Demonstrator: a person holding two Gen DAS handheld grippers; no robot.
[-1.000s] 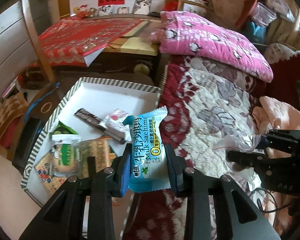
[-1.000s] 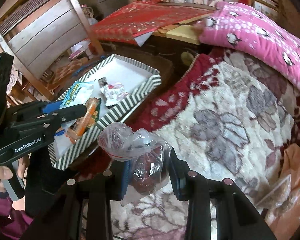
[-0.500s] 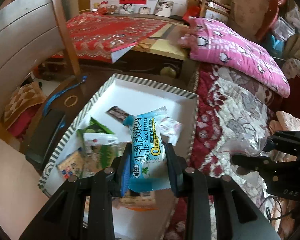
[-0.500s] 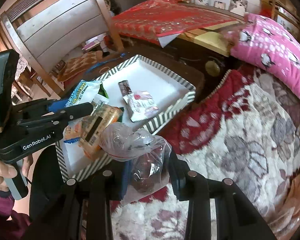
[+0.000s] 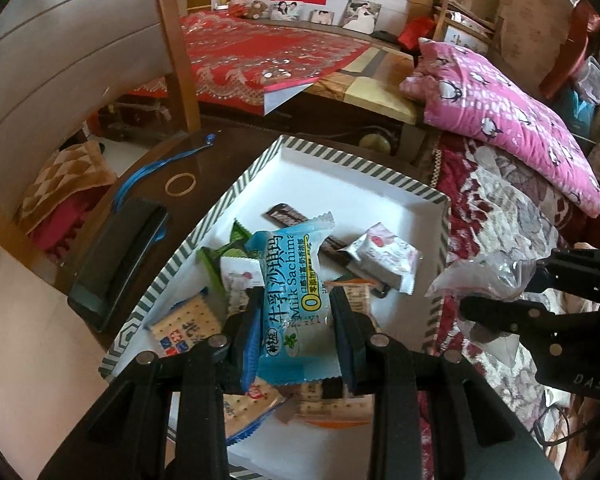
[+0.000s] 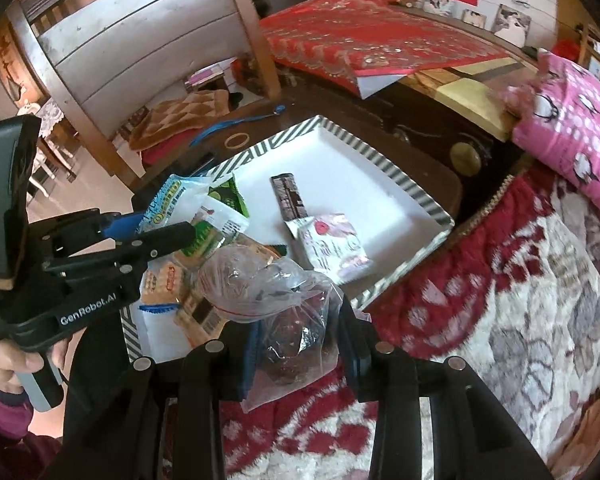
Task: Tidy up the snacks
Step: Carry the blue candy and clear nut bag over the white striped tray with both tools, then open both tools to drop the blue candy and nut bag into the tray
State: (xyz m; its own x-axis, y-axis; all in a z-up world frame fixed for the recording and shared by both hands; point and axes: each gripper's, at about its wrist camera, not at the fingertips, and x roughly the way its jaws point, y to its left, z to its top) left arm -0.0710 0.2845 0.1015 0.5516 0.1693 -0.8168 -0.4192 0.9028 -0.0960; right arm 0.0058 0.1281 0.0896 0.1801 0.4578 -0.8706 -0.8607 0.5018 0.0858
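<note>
Nearest to me, my left gripper [image 5: 296,328] was clamped on the blue Milk Sachima packet [image 5: 290,296], its jaws pressing both long sides, and it hung over the near end of the striped tray [image 5: 352,164]. My right gripper [image 6: 296,344] was closed on a clear plastic bag [image 6: 276,304] with something dark inside; I could not tell what. That bag hung over the flowered blanket [image 6: 520,280], just beside the tray's edge.

Below the packet lay cracker packs [image 5: 184,324] and a green wrapper [image 5: 220,250]. Farther in sat a white-and-pink packet [image 5: 384,256] and a dark chocolate bar [image 5: 284,216]; the tray's far end was bare.

I judged I was in the placing step: the packet was above the tray but not yet set down. The next move called for lowering it onto the pile or the bare part, loosening the left jaws, then bringing the bag across the rim.
</note>
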